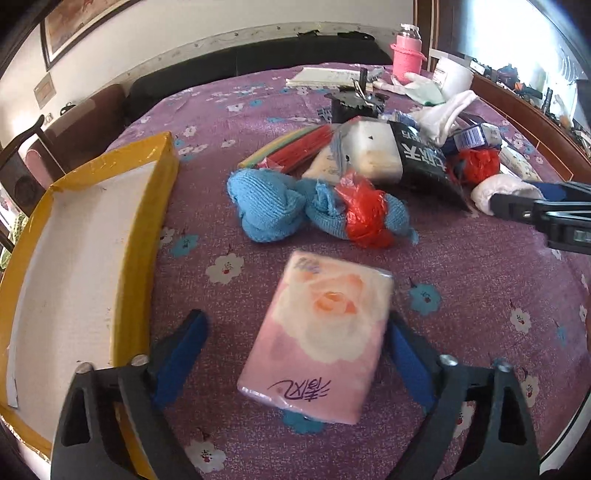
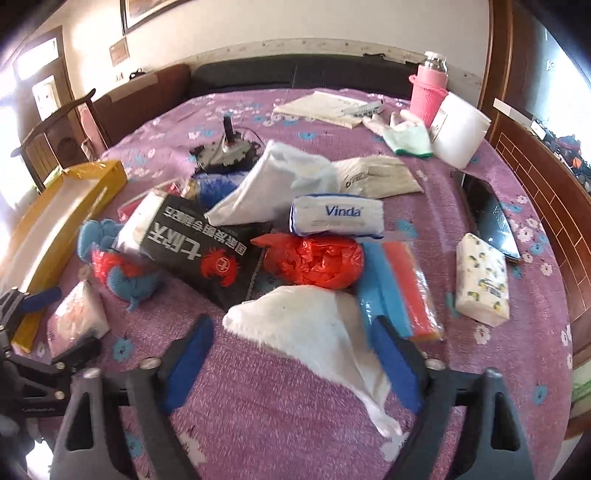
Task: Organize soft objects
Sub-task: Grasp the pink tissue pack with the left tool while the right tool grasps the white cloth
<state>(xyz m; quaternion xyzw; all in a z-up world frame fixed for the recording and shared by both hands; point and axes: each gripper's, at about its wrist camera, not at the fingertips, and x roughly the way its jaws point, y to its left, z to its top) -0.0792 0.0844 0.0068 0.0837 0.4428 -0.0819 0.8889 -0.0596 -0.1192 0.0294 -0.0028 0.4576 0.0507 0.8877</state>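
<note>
The pink tissue pack (image 1: 314,339) lies on the purple bed just right of the yellow box (image 1: 155,206), between the wide fingers of the left hand-held gripper (image 1: 295,354), and may slip if only one finger pushes it

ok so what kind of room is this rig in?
Probably a lived-in home room: a table under a purple flowered cloth, a dark sofa along the wall, a framed picture above it.

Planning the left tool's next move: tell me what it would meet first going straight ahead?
Most likely the pink tissue pack, already lying between the left tool's open fingers; beyond it sits the blue knitted cloth.
</note>
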